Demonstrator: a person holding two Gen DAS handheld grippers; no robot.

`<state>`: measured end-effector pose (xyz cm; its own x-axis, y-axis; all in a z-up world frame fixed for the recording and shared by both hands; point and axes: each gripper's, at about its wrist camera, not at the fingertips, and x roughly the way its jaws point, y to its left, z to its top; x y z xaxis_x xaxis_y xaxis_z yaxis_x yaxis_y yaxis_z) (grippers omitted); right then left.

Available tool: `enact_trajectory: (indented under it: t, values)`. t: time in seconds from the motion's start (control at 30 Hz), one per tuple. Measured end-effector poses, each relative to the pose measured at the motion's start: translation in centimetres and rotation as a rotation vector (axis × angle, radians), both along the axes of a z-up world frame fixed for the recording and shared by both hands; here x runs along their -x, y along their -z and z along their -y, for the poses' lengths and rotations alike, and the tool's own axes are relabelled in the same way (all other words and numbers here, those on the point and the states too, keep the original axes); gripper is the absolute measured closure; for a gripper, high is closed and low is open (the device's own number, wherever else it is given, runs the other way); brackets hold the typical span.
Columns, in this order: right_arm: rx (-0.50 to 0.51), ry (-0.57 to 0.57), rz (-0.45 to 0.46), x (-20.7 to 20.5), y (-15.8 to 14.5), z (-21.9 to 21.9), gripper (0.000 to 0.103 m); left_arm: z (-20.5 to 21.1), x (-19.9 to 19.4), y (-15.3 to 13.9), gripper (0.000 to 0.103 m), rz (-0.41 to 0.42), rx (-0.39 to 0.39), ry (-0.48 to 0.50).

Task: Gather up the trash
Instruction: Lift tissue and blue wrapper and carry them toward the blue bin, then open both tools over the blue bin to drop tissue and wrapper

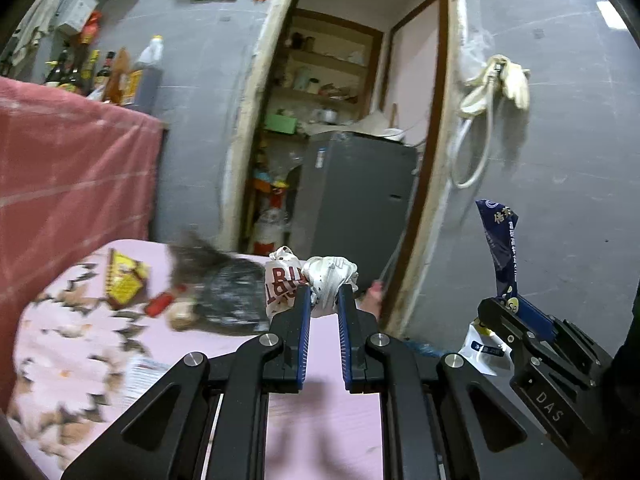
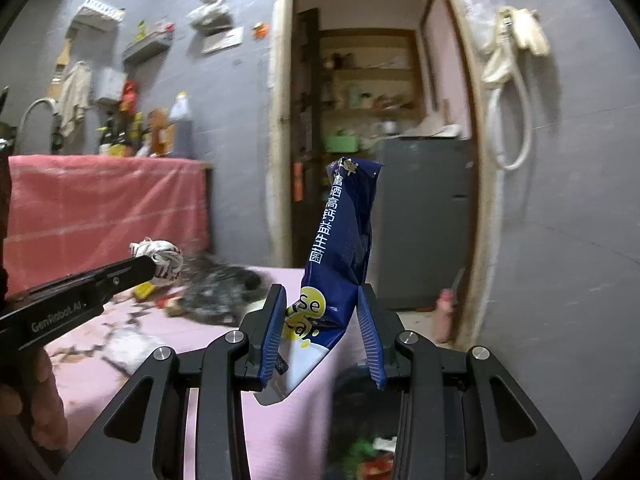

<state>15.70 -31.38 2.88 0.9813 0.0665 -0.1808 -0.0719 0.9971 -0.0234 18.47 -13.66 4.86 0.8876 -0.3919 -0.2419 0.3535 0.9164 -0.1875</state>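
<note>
Pink table (image 1: 320,420), crumpled blue wrapper (image 2: 344,240)

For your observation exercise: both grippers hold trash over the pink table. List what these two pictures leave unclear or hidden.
- Dark heap on the pink table, left wrist view: motion blur, contents unreadable.
- Blue packet, right wrist view: lower end hidden behind the right gripper.
- White crumpled bag in the left gripper: print partly folded away.
- Bin contents, right wrist view: dark, cut off by the frame.

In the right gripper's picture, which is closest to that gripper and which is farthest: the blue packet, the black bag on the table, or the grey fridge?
1. Blue packet: pinched in the right gripper.
2. Black bag: left, on the pink table.
3. Grey fridge: beyond the doorway, behind the packet.
</note>
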Motion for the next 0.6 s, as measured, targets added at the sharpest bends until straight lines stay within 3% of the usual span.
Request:
enact_trajectory:
  t: [0.27,0.6]
  values:
    - [-0.003,0.123,0.028,0.8,0.4,5.8,0.069,6.6,-0.7,0.9,0.092,-0.018,0.017,0.079]
    - [-0.031,0.148,-0.100,-0.6,4.1,9.9,0.069,11.8,-3.8,5.0,0.092,-0.201,-0.038,0.119]
